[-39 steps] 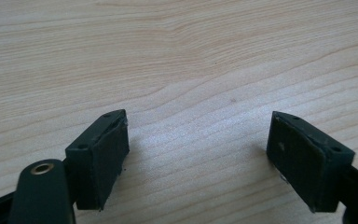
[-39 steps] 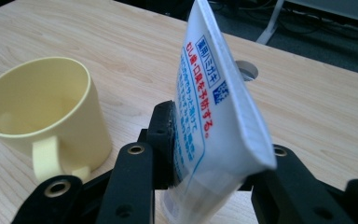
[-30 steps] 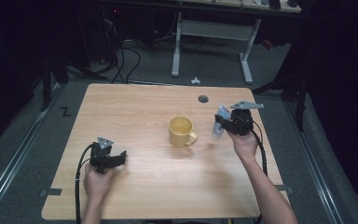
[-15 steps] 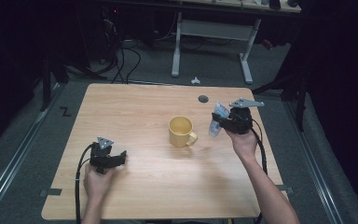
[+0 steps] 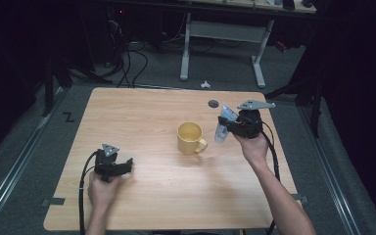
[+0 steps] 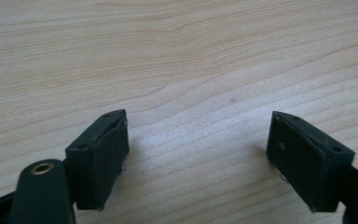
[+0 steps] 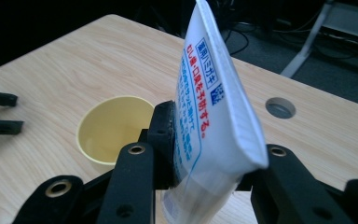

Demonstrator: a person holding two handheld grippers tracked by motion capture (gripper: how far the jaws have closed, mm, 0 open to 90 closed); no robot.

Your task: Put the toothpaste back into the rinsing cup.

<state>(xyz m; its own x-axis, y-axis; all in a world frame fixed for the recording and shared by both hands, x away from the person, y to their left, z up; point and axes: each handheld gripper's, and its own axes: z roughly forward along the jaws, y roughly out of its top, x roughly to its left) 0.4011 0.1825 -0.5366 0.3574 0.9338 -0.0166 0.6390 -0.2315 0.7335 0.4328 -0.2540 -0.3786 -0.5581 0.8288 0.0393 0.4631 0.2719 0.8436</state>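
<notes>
The right gripper (image 5: pixel 227 126) was clamped on a white tube (image 5: pixel 223 123), holding it off the table (image 5: pixel 147 112) beside a yellow mug (image 5: pixel 191 138). In the right gripper view, the tube (image 7: pixel 214 116) stood nearly upright between the two black jaws, its crimped end up and tilted slightly away, printed with blue and red lettering. The mug (image 7: pixel 114 128) lay just beyond and to the left of the jaws, below the tube, its mouth open and facing up; its handle pointed toward the right gripper in the high view. A round hole (image 7: pixel 279 107) in the table sat farther off, to the right of the tube.

The left gripper (image 5: pixel 122 166) rested low over the table, well apart from the mug, jaws spread wide with nothing between them. In the left gripper view, the left gripper (image 6: pixel 198 154) had bare wood grain ahead of it.
</notes>
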